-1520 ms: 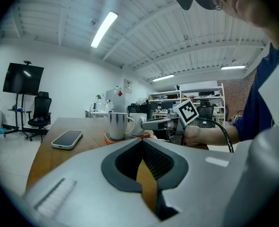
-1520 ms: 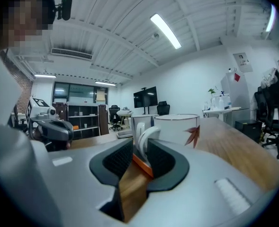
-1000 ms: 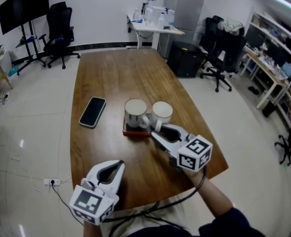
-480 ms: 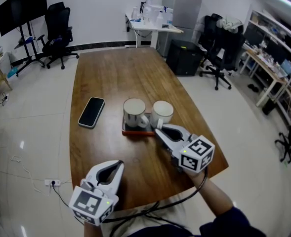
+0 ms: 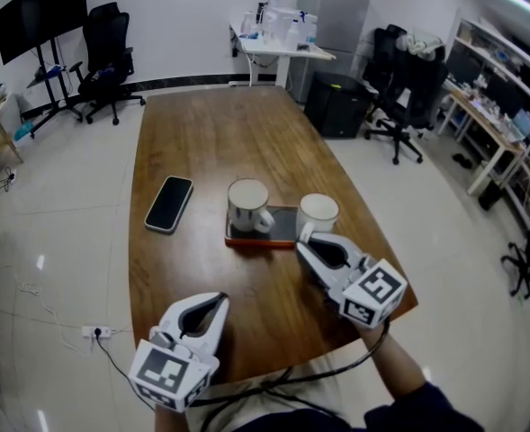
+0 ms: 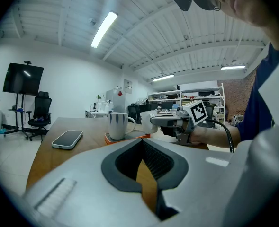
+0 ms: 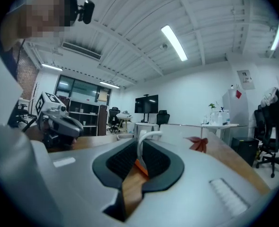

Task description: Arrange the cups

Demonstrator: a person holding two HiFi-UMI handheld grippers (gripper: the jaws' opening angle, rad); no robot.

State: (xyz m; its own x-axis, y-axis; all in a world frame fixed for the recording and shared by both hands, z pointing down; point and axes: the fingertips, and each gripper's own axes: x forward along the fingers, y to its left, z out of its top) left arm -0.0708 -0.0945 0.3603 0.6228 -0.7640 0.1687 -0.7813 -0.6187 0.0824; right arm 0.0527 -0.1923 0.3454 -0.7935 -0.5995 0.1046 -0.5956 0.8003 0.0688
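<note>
Two white cups are on the wooden table. The left cup [image 5: 247, 203] [image 6: 117, 125] stands on a flat orange-edged tray [image 5: 283, 233] [image 6: 130, 137]. The right cup [image 5: 318, 212] [image 7: 186, 132] is off the tray's right end, and I cannot tell if it touches the table. My right gripper [image 5: 303, 244] [image 7: 140, 161] is shut on its thin handle [image 7: 146, 138]. My left gripper [image 5: 218, 302] [image 6: 141, 148] is shut and holds nothing, low over the table near the front edge, well short of the tray.
A dark phone [image 5: 168, 202] [image 6: 67, 139] lies left of the tray. The table's right edge [image 5: 372, 241] runs close beside the held cup. Office chairs [image 5: 399, 106], desks and shelves stand on the floor around the table.
My right gripper has carried the right cup off the tray towards the table's right edge. The left cup, the tray and my left gripper have stayed put.
</note>
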